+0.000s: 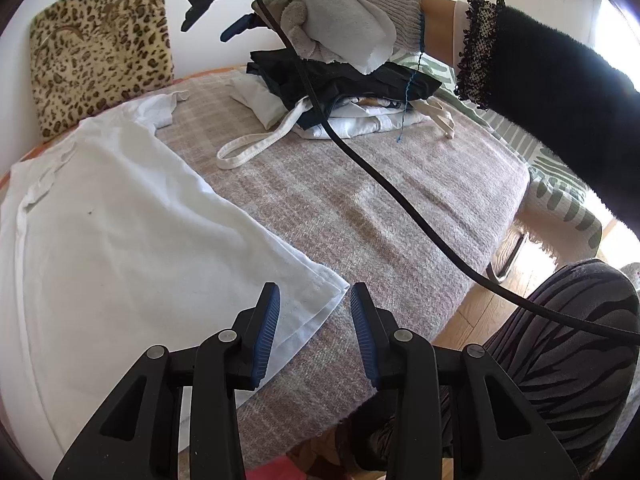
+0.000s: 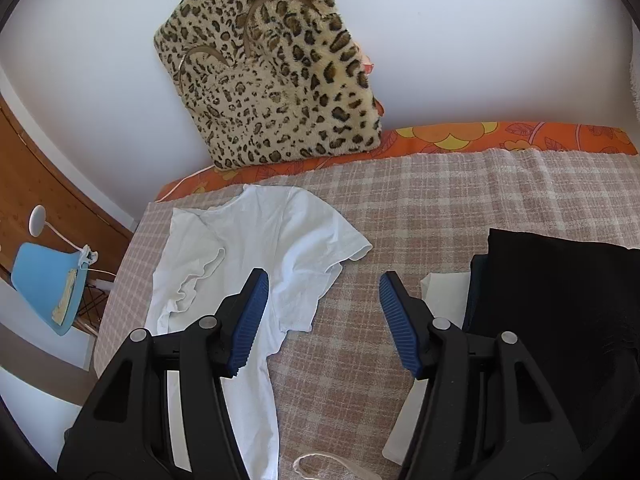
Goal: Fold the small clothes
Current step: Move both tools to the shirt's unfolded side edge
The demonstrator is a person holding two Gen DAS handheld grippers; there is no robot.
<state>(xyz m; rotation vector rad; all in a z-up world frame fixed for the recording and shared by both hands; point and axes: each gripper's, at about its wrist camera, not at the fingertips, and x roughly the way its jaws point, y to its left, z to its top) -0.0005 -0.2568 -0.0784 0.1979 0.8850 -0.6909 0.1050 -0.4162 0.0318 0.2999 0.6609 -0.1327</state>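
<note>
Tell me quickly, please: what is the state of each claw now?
Left claw: open, holding nothing, at the corner of the white shirt.
Right claw: open, holding nothing, above the checked blanket.

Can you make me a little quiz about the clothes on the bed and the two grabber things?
1. True or false: the white T-shirt lies spread out on the checked blanket.
2. What colour is the garment on top of the clothes pile? A) black B) red C) yellow
3. Fill in: the spotted thing leaning on the wall is a leopard-print ____.

Key:
1. True. It lies flat, not yet folded, with the left gripper above its corner, jaws open.
2. A. The right gripper is near the pile, jaws open and holding nothing.
3. Cushion.
</note>
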